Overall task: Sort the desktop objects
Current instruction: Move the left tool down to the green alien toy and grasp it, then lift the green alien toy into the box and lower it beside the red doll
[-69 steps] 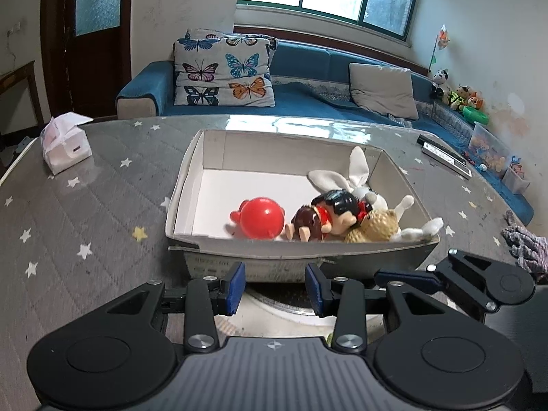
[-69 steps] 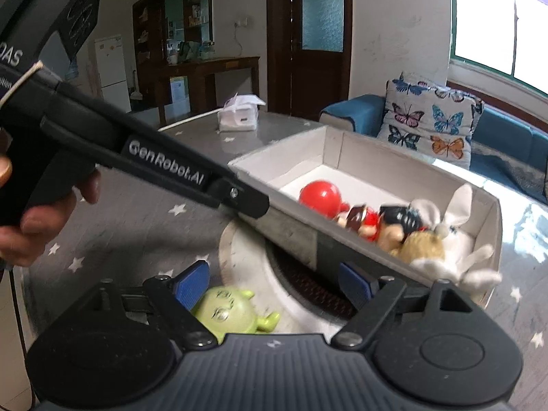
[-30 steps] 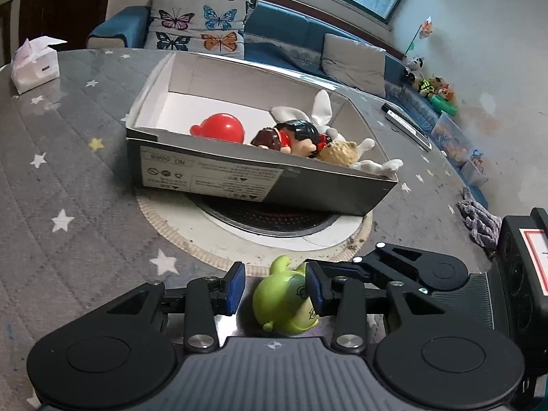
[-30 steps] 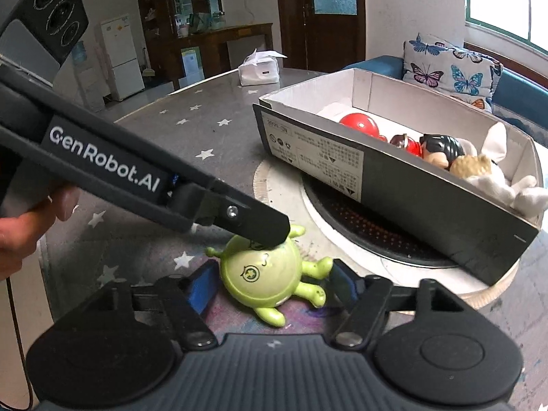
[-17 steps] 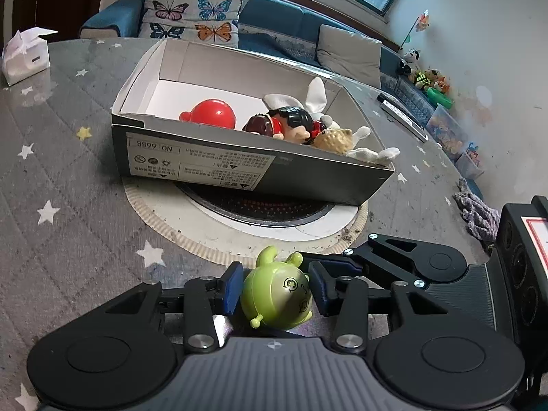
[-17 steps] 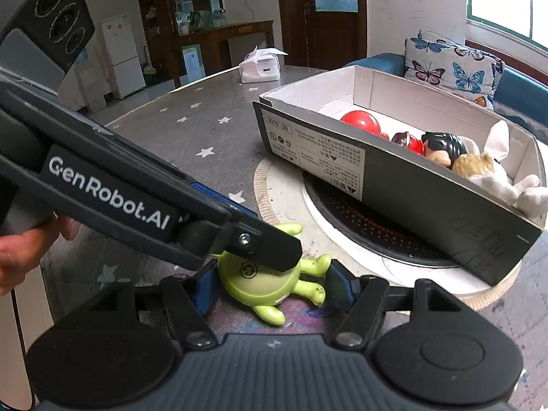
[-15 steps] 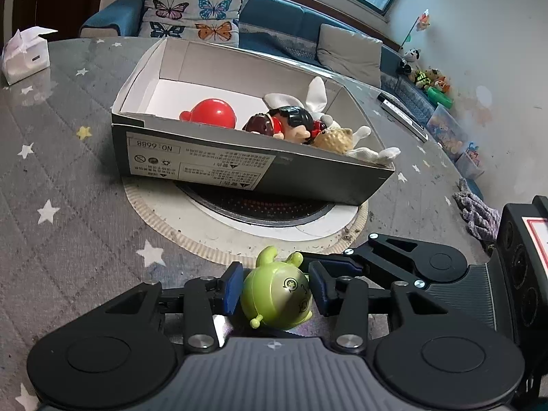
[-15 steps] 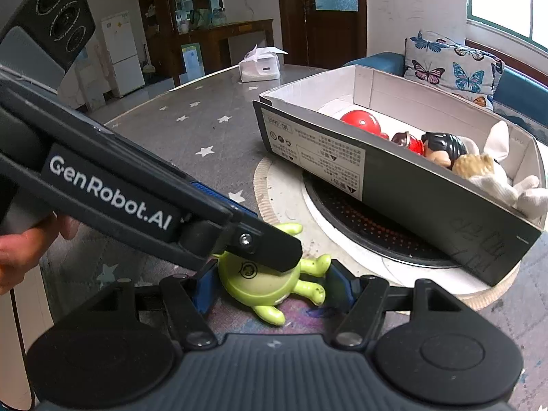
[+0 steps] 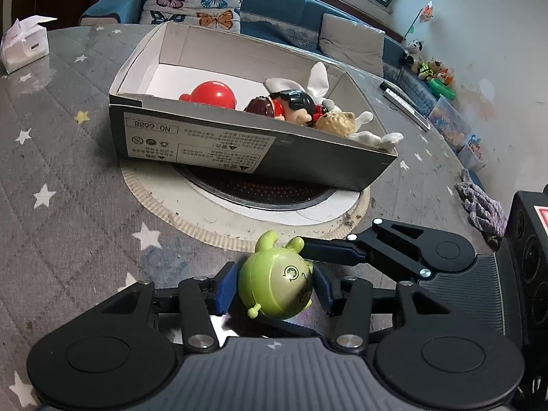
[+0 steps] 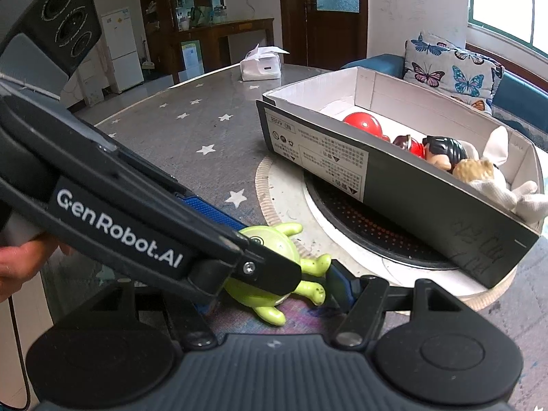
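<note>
One round lime-green plastic alien toy (image 9: pixel 277 286) sits between the blue pads (image 9: pixel 224 286) of the left gripper (image 9: pixel 274 287), whose jaws are clamped on its sides. It is at the near edge of the grey quilted star-print table (image 9: pixel 68 198), just in front of the round woven mat (image 9: pixel 205 219) with its dark grille disc (image 9: pixel 253 188). From the right wrist view the same toy (image 10: pixel 270 294) shows two stubby limbs and an antenna-like ear poking out from under the left gripper's black finger, marked "GenRobot.AI". The right gripper (image 10: pixel 270 294) also straddles the toy, but its jaws stand apart: one blue pad (image 10: pixel 340 286) is just beside the toy's limbs and the other is hidden behind the left gripper.

One open grey cardboard box with a white inside (image 9: pixel 212 144) rests on the mat and disc, tilted across them, well apart from the green toy. It holds four toys crowded toward its right end: one shiny red ball-shaped toy (image 9: pixel 212 94), one doll figure with black hair and red clothing (image 9: pixel 291 102), one small tan fuzzy plush (image 9: pixel 337 123) and one white long-eared rabbit plush (image 9: pixel 320 78).

On the far left of the table stands one white tissue pack (image 9: pixel 24 46). One crumpled purplish cloth (image 9: pixel 484 205) lies at the right edge. Behind the table, one butterfly-print cushion (image 9: pixel 195 0) and one plain grey cushion (image 9: pixel 352 39) rest on the blue sofa (image 9: pixel 287 10).
</note>
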A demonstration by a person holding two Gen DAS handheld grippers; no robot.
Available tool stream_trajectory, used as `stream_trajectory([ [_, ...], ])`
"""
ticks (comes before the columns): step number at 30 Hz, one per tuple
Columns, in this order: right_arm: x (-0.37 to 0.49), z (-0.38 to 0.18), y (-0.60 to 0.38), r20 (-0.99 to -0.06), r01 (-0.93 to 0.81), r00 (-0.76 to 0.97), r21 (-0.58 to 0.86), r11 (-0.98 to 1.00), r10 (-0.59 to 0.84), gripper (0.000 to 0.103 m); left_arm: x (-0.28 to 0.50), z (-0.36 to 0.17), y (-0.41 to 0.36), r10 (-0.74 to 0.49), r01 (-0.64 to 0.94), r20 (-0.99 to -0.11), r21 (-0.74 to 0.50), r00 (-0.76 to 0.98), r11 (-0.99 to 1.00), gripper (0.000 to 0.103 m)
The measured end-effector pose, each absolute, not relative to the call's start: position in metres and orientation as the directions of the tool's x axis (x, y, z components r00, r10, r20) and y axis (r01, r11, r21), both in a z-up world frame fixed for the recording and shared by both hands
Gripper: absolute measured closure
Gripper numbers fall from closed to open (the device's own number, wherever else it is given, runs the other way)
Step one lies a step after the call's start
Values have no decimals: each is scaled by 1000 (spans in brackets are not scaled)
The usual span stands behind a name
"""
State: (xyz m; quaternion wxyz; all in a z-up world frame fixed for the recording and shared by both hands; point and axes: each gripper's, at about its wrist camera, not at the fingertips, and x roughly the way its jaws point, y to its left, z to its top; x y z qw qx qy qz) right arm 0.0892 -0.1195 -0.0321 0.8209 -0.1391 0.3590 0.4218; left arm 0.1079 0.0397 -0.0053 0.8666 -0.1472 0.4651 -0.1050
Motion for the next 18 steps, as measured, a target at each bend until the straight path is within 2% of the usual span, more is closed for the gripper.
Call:
stream_trajectory([
  [18,92,-2,-122,-647,-788,462,15,616,607,35,112,31,38,-317,83,-726,-338,610,937,52],
])
